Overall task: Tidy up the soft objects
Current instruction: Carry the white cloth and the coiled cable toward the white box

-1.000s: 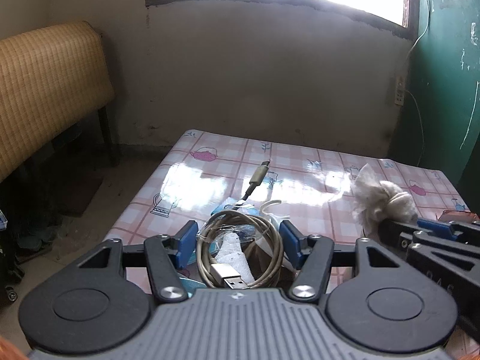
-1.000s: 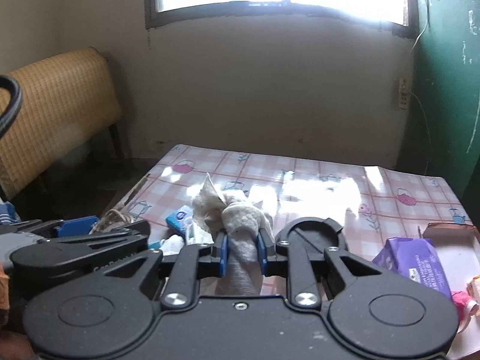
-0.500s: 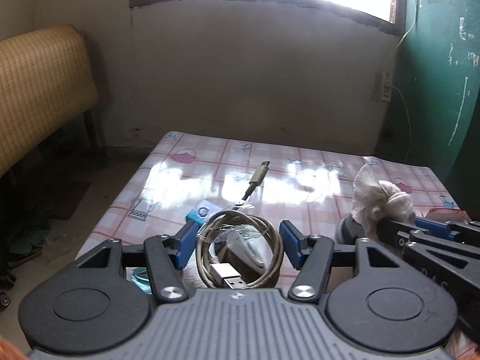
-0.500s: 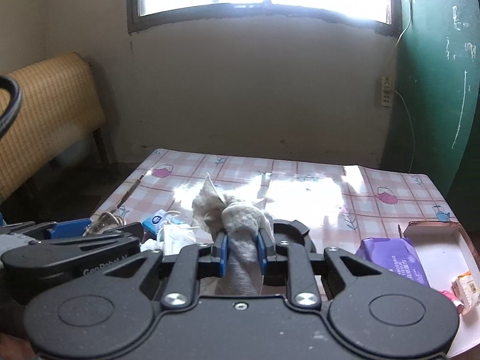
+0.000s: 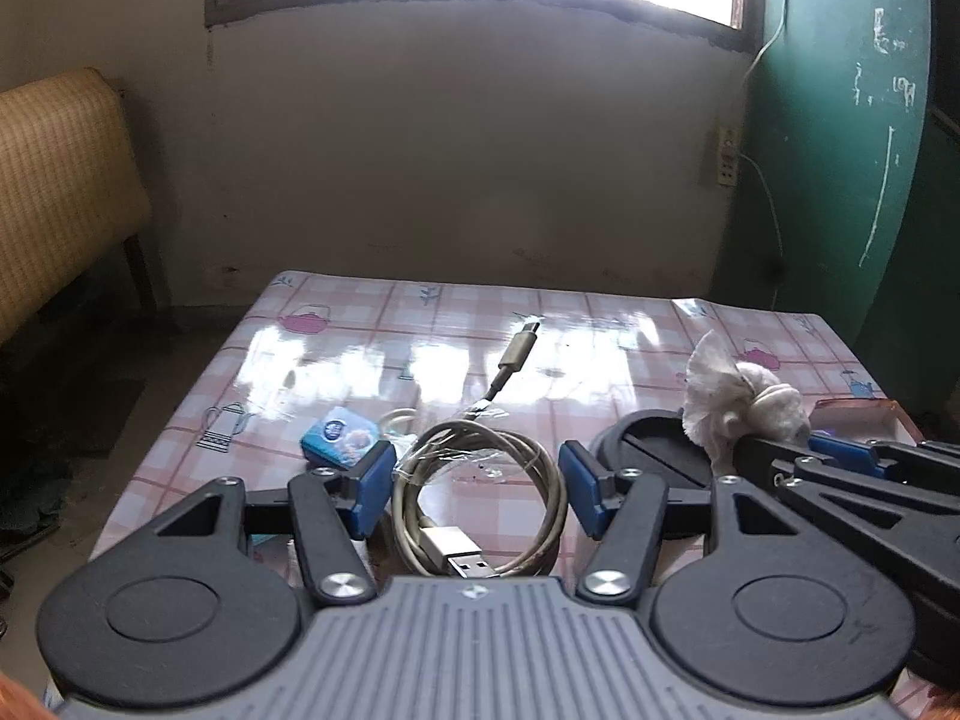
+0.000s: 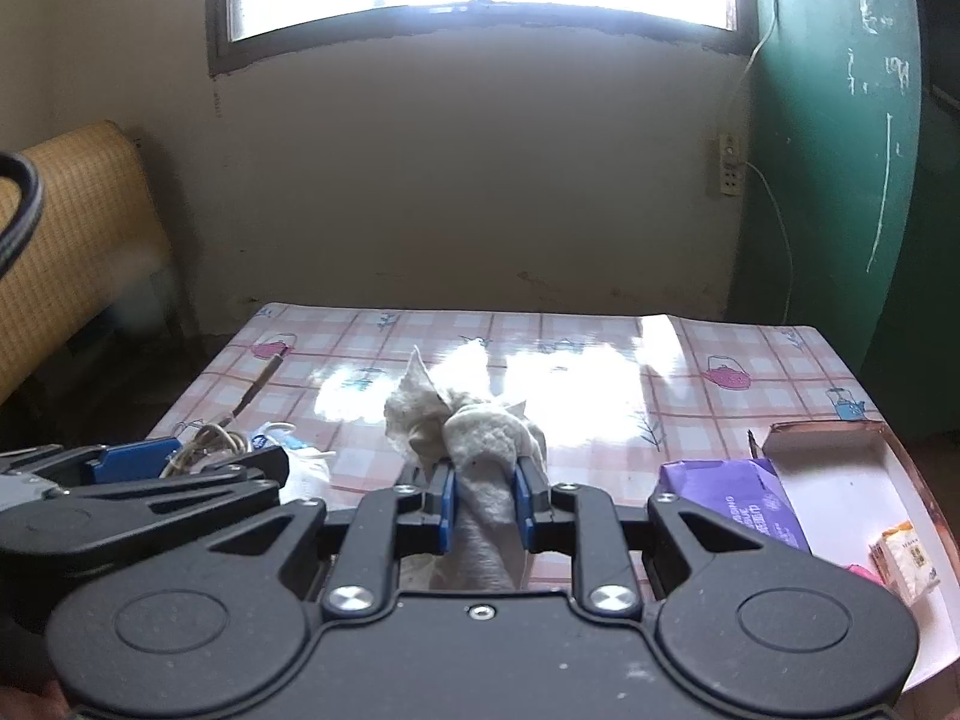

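Note:
My left gripper (image 5: 477,480) is shut on a coiled beige USB cable (image 5: 555,498), whose loop fills the gap between the blue pads and whose far plug end sticks out over the table. My right gripper (image 6: 483,498) is shut on a crumpled white cloth (image 6: 474,432) that bulges above the pads. Both hang above the pink checked tablecloth (image 5: 420,324). In the left wrist view the cloth (image 5: 738,402) and right gripper (image 5: 774,441) show at the right. In the right wrist view the left gripper (image 6: 198,456) and its cable (image 6: 210,441) show at the left.
A purple soft pack (image 6: 732,501) leans on an open cardboard box (image 6: 840,480) holding a small packet (image 6: 903,561) at the table's right. A small blue packet (image 5: 339,435), a black round object (image 5: 648,450) and a white bundle (image 6: 306,468) lie nearby. A woven headboard (image 5: 60,180) stands left, a green door (image 5: 840,180) right.
Both grippers have drifted to the right over the table, keeping hold of the cable and the cloth. The blue packet and the black round object have come into the left wrist view.

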`<state>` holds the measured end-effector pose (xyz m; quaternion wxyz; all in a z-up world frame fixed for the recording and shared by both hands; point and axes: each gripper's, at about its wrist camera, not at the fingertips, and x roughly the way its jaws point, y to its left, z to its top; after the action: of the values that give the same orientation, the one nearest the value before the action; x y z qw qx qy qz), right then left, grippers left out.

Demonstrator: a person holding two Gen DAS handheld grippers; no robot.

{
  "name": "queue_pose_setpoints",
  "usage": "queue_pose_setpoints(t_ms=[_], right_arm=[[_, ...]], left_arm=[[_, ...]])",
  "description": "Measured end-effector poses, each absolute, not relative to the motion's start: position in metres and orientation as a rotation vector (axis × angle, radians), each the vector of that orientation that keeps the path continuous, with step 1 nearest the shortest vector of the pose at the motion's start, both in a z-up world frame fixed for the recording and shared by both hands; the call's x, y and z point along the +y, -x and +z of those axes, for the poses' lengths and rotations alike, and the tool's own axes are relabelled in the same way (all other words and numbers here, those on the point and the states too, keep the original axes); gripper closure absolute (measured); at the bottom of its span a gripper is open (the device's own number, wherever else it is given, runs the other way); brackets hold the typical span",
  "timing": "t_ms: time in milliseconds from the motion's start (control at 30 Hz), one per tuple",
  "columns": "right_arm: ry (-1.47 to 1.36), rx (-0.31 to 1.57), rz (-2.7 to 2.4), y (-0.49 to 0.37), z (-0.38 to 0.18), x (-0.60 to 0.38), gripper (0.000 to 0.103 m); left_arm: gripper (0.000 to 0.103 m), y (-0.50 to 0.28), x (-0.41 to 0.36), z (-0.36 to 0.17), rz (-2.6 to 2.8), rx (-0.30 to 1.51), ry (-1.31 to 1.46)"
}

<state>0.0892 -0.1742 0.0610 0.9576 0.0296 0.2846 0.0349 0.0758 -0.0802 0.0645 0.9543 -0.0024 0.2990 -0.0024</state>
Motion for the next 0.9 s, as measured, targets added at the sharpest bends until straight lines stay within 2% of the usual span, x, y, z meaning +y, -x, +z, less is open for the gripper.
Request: queue_pose_setpoints(t_ms=[900], right_arm=[[-0.102, 0.589, -0.017, -0.091, 0.057, -0.227, 0.078]], left_arm=[[0.042, -0.083, -0.13, 0.065, -0.091, 0.605, -0.05]])
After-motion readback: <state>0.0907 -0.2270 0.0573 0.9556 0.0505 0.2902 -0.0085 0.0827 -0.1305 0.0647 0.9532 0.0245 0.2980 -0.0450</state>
